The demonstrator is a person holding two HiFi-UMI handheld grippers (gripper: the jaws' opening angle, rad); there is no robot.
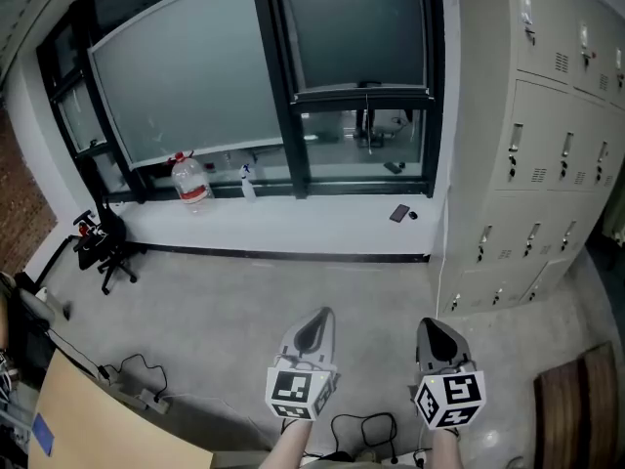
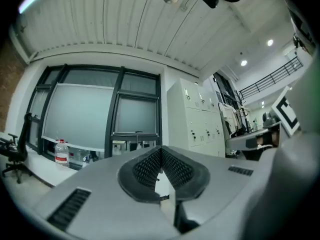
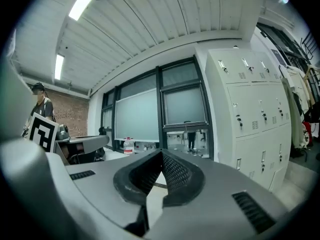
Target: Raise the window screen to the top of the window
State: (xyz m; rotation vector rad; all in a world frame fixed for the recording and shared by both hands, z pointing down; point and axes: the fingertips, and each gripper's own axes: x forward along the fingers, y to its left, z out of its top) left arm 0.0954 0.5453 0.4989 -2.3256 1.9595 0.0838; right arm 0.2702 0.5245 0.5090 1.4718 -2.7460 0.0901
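The window screen point(image 1: 356, 32) is a grey blind in the narrow right-hand pane of the black-framed window. Its bottom bar point(image 1: 361, 94) hangs about two thirds of the way down, with clear glass under it. The screen also shows far ahead in the left gripper view point(image 2: 135, 114) and in the right gripper view point(image 3: 185, 104). My left gripper point(image 1: 314, 330) and right gripper point(image 1: 439, 338) are side by side over the floor, well short of the sill. Both are shut with nothing between their pads. The left gripper's jaw tips point(image 2: 160, 151) meet, as do the right gripper's point(image 3: 162, 154).
The white sill point(image 1: 293, 225) carries a water bottle point(image 1: 192, 182), a spray bottle point(image 1: 247, 182) and a dark phone-like object point(image 1: 399, 213). Grey lockers point(image 1: 547, 145) stand against the window's right side. An office chair point(image 1: 103, 247) is at left, cables point(image 1: 137, 379) and a board point(image 1: 107, 423) near me.
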